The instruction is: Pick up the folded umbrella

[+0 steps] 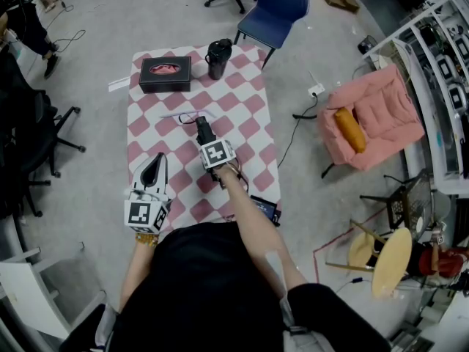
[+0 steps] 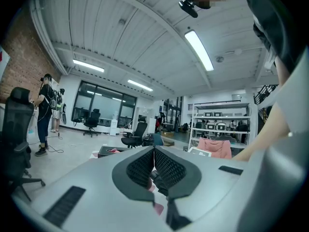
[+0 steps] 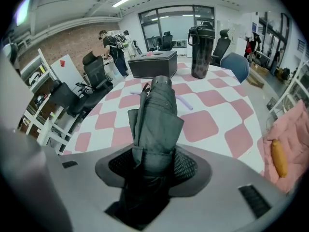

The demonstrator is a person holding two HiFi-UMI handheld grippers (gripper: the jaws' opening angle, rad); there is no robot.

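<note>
**Gripping the umbrella by its near end, right hand in charge**

Standing beside the person, I see the right tongs (image 3: 154,164) closed on the folded dark grey fabric umbrella (image 3: 157,112). The mesh pads press its bundled cloth from both sides, and its bulk keeps the jaws fairly wide. The umbrella's long axis runs straight on from the tongs, away from the person and angled down toward the middle of the desk (image 1: 253,127) with its red-and-white chequered cloth. Its rounded far end points toward the black rectangular box (image 1: 165,74) and the black lidded tumbler (image 1: 218,59) at the far edge, well apart from both. Whether that end touches the cloth I cannot tell; to me it looks just clear.

The left tongs (image 1: 152,173) hang near the desk's left edge, pads together with nothing between them, well apart from the umbrella. The right hand alone has the task's thing. I judge that what remains is a straight lift, and with the grip at one end, the free end could sag or swing.
</note>
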